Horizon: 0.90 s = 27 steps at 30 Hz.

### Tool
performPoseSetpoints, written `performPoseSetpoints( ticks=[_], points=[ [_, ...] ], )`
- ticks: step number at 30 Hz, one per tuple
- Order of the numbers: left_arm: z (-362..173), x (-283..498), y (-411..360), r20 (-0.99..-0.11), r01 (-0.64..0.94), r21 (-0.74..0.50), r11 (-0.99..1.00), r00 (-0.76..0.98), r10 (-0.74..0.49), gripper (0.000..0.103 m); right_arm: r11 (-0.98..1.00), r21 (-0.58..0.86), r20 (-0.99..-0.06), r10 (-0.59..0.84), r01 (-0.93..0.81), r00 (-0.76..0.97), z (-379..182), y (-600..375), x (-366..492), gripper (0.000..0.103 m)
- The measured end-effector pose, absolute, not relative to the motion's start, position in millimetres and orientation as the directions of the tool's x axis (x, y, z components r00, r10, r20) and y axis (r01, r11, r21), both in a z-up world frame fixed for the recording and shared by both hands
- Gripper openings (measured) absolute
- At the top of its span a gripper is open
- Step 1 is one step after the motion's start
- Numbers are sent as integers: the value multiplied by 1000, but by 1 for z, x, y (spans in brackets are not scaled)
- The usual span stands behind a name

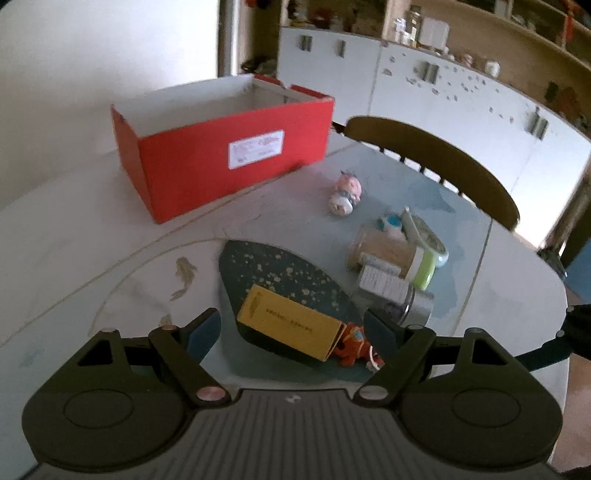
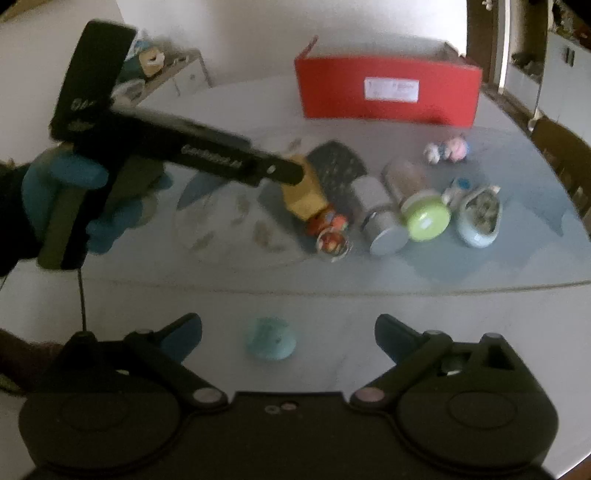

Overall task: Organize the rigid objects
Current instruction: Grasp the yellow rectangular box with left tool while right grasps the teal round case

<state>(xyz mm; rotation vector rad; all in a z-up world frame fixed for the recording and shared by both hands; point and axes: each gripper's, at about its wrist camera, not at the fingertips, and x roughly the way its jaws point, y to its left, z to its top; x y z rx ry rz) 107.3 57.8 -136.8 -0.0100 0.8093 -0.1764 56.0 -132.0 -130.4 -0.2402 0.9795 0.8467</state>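
Print on white label of open red cardboard box [image 1: 221,147] was too blurred to read. Yellow rectangular carton [image 2: 303,192] lay partly hidden behind black left gripper [image 2: 280,173]. Right-wrist view smeared throughout; small teal object [image 2: 271,343] between right claw's fingers unidentifiable.

We see a pale, glossy tabletop [image 1: 74,236] with a rounded edge — painted with gold fish [image 1: 183,272], a thin gold curving line and a dark teal speckled patch [image 1: 280,273], the far part tinted blue-grey. A dark wooden chair back [image 1: 436,155] with spindles stands tucked against the table's far side. Beyond it runs a row of white cabinet doors [image 1: 461,99] with metal handles, dotted with small dark marks, under beige open shelves [image 1: 491,26] crowded with jars and small ornaments. A plain white wall [image 1: 103,48] rises on the left — soft daylight brightens it. In the right wrist view a low white cabinet [image 2: 184,74] stands by the wall.
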Motion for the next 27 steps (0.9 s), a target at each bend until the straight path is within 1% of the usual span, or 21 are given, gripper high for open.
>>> performPoseSetpoints(
  ticks=[5, 7, 11, 12, 14, 18, 20, 27],
  points=[
    [-148, 115, 61, -734, 225, -86, 971, 644, -214, 85, 661, 204, -823, 515, -722, 239, -140, -128, 54, 97],
    [-151, 117, 61, -741, 248, -71, 966, 635, -217, 85, 661, 214, -827, 515, -719, 227, -142, -127, 55, 96],
    [-156, 123, 62, -753, 285, -57, 957, 617, -229, 85, 662, 232, -836, 511, -712, 203, -148, -122, 59, 90],
    [-158, 124, 61, -755, 292, -48, 955, 615, -226, 85, 663, 234, -837, 510, -711, 200, -149, -121, 59, 89],
    [-160, 127, 60, -758, 299, -29, 954, 616, -216, 85, 658, 241, -841, 508, -714, 185, -150, -118, 60, 84],
    [-162, 133, 57, -761, 311, -4, 950, 616, -204, 85, 646, 230, -851, 496, -728, 171, -154, -111, 60, 81],
    [-164, 135, 56, -762, 313, 9, 950, 617, -196, 85, 642, 223, -857, 487, -733, 166, -156, -107, 60, 76],
    [-167, 140, 54, -761, 300, -1, 954, 619, -195, 84, 636, 193, -864, 472, -748, 178, -158, -99, 59, 63]
  ],
)
